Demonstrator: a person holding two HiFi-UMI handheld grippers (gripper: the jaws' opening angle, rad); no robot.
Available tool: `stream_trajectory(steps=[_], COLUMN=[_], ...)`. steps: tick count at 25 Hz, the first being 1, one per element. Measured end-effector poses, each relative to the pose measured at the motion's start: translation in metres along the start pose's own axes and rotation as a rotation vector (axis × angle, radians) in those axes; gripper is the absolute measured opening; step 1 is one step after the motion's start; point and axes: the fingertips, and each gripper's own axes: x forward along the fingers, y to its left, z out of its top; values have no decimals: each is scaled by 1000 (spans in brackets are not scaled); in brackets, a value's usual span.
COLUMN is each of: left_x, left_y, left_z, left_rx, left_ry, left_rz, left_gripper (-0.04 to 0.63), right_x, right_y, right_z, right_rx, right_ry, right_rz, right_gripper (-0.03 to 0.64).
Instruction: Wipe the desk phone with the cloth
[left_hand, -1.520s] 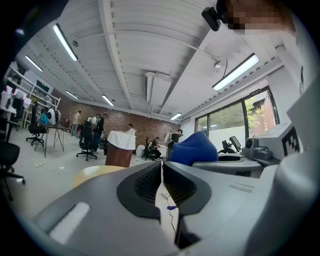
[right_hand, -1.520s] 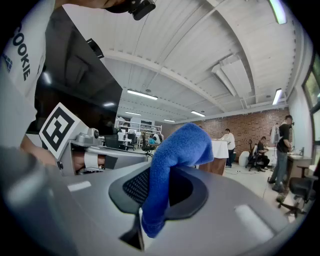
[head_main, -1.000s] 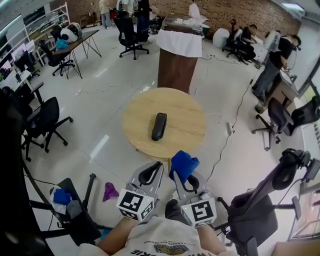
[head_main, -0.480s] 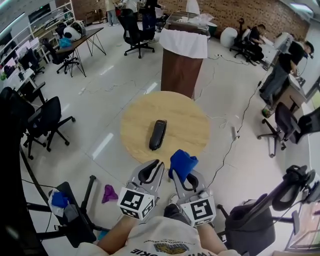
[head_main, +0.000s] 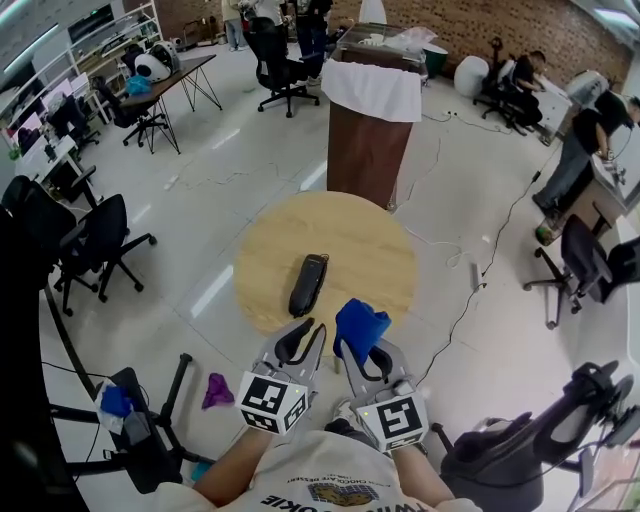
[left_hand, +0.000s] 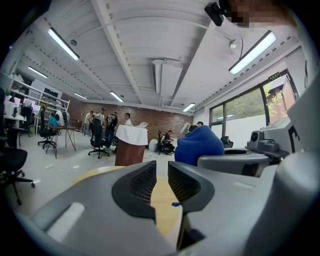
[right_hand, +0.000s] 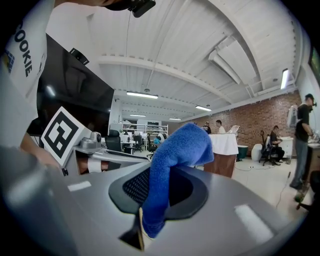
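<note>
A black desk phone handset (head_main: 308, 283) lies near the middle of a round wooden table (head_main: 380, 250). Both grippers hover side by side at the table's near edge, short of the phone. My right gripper (head_main: 360, 338) is shut on a blue cloth (head_main: 358, 328), which bulges up out of its jaws (right_hand: 172, 160). My left gripper (head_main: 300, 340) holds nothing; its jaws are opening, with a narrow gap between the pads (left_hand: 160, 185) through which the tabletop shows. The blue cloth (left_hand: 199, 145) appears to its right.
A brown pedestal draped with a white cloth (head_main: 372, 120) stands just beyond the table. Office chairs (head_main: 95, 245) and desks are at the left, more chairs (head_main: 590, 260) at the right. A cable (head_main: 470, 270) runs over the floor. A purple rag (head_main: 217, 388) lies on the floor by my left.
The view has drifted nearer the table, so the phone sits closer to the grippers. The left gripper's jaws have parted slightly. The right still holds the cloth.
</note>
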Motion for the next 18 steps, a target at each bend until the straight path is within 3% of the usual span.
stream_trajectory(steps=[18], left_x=[40], left_y=[16], left_z=[-10], left_rx=[19], left_ry=[63], left_rz=[112], left_gripper=[89], right_x=[22], right_y=[-40], right_z=[4], right_rx=[17], right_ry=[-2], right_rz=[80], right_gripper=[60])
